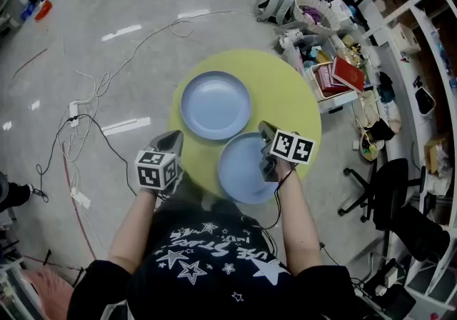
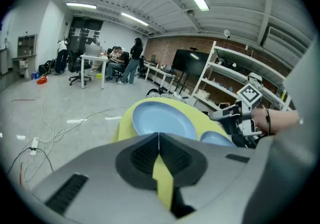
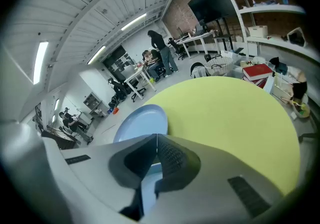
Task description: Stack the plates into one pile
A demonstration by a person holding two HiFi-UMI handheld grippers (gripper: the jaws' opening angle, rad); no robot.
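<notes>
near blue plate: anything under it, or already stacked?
Only the yellow table shows around the near plate; no second rim peeks out beneath. The other plate lies apart, farther back. The right tool covers part of the far right rim, hiding that spot.

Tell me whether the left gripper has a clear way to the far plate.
Probably yes. The left gripper, jaws together and empty, hovers at the near-left edge of the table; the far plate lies ahead with only bare table between. The near plate and right gripper sit to its right.
</notes>
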